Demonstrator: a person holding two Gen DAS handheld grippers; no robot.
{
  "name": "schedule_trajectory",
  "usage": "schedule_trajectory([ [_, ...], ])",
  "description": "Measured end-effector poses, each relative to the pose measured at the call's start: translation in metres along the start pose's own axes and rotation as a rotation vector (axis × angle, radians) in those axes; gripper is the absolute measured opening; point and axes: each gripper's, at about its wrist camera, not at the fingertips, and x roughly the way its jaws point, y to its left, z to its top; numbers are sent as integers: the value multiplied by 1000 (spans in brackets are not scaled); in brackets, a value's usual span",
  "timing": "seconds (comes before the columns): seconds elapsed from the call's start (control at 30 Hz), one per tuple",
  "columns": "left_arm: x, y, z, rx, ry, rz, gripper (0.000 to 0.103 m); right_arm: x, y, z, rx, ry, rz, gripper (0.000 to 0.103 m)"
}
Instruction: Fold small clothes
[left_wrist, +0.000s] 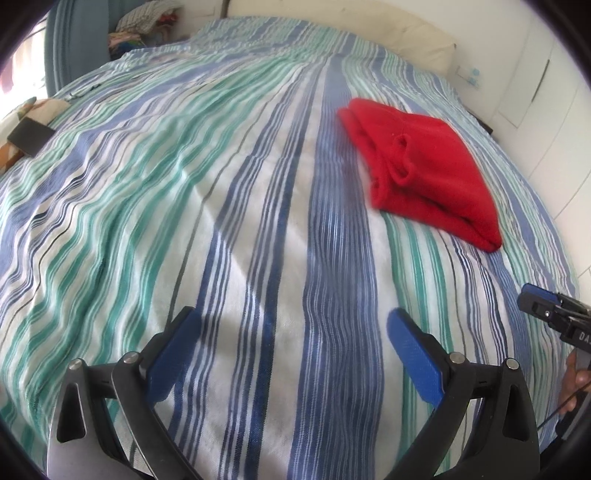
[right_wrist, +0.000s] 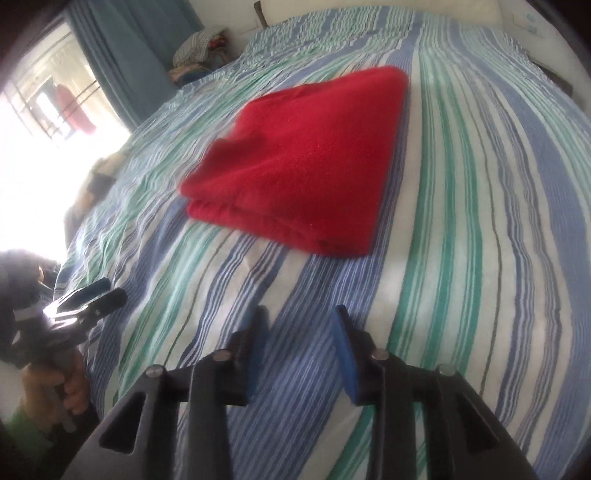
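A red garment (left_wrist: 424, 173) lies folded in a thick flat stack on the striped bedspread (left_wrist: 221, 184). It also shows in the right wrist view (right_wrist: 306, 166), ahead of my right gripper. My left gripper (left_wrist: 291, 325) is open wide and empty, hovering above the bedspread to the near left of the garment. My right gripper (right_wrist: 300, 323) is open with a narrower gap and empty, a short way in front of the garment's near edge. Each gripper shows at the edge of the other's view: the right gripper (left_wrist: 546, 306) and the left gripper (right_wrist: 92, 295).
A dark flat object (left_wrist: 27, 138) lies at the bed's left edge. A pile of clothes (left_wrist: 147, 22) sits beyond the bed's far corner by a blue curtain (right_wrist: 122, 62). A white wall and cupboard (left_wrist: 535, 74) run along the right side. A bright window (right_wrist: 44, 107) is at left.
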Motion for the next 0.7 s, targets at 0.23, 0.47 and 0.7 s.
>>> schedule_trajectory([
  [0.23, 4, -12, -4, 71, 11, 65, 101, -41, -4, -52, 63, -104, -165, 70],
  [0.47, 6, -14, -7, 99, 24, 86, 101, -38, -18, -69, 197, -112, -152, 75],
  [0.7, 3, -19, -8, 122, 53, 107, 101, -35, -11, -72, 152, -98, -174, 79],
])
